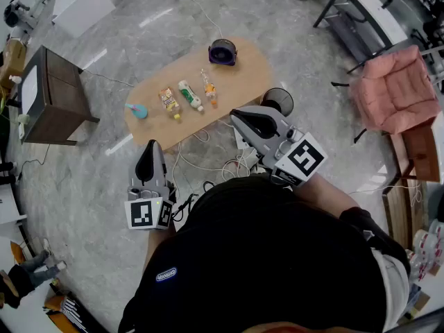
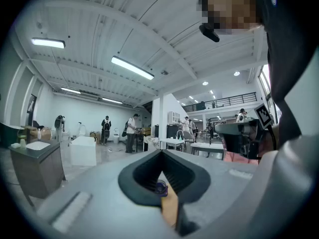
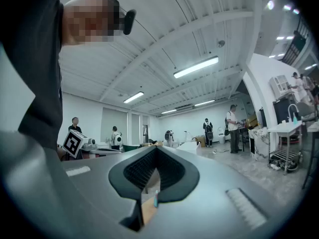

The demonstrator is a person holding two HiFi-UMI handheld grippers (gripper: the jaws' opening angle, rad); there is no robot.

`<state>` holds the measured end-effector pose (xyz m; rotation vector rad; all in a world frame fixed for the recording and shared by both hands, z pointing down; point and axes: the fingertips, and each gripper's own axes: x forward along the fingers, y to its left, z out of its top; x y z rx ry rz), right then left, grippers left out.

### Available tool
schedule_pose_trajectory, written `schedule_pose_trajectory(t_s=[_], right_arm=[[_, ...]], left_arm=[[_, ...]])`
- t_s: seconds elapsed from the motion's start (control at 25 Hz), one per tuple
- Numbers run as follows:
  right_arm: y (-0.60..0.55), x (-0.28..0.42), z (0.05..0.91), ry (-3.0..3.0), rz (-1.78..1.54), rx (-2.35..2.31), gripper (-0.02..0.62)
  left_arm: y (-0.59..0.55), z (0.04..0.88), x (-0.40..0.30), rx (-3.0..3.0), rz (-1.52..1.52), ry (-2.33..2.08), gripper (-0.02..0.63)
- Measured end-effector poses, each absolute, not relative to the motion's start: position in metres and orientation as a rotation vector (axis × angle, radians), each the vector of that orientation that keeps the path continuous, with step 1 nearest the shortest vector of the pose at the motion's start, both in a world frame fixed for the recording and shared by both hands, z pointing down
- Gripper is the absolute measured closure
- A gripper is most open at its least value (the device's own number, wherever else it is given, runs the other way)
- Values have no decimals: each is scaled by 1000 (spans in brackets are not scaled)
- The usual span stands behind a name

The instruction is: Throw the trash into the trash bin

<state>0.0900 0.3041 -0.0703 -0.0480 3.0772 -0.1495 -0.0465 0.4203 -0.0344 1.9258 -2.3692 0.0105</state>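
On the oval wooden table [image 1: 250, 71] lie a blue item [image 1: 137, 111], a snack packet [image 1: 167, 100], a white and green bottle [image 1: 190, 95] and an orange bottle [image 1: 209, 89]. A purple round container [image 1: 222, 51] stands at the table's far end. A black mesh bin [image 1: 279, 100] stands on the floor by the table's right end. My left gripper [image 1: 148, 164] is held short of the table, level, jaws together and empty. My right gripper [image 1: 251, 123] hovers near the mesh bin, shut and empty. In the left gripper view the purple container [image 2: 160, 187] shows below the left gripper's [image 2: 162, 153] closed tips. The right gripper [image 3: 156, 151] looks across the room.
A dark wooden cabinet [image 1: 52, 96] stands left of the table and a white box [image 1: 82, 2] beyond it. A pink armchair [image 1: 395, 89] and a black desk [image 1: 361, 12] are to the right. Cables [image 1: 215, 161] trail on the floor between me and the table. People stand far off.
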Motion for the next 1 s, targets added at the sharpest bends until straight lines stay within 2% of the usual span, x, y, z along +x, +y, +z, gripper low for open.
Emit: schedule_pose_trajectory(t_s=[0.6,0.68,0.72,0.8,0.84,0.88,1.0], right_arm=[[308,86,-70,3054,-162,-16,565],[310,85,-67,3065,-155,-23,563],[312,83,-65,3069,-155,-22,540],[315,79,-61,3075,-162,-17,331],[316,76,-59,3079,-165,-20,271],[316,74,-57,3080,-170,-25,224],[314,73,-53,3096,-220,-46,167]], left_arm=[[427,-22,-55,1855,53,-2364,604],[430,-18,-56,1854,70,-2370,586],[432,-17,-56,1862,79,-2371,568],[437,-14,-57,1860,88,-2374,513],[439,-14,-58,1845,86,-2379,493],[441,-13,-59,1828,75,-2387,475],[446,-14,-60,1801,12,-2412,412]])
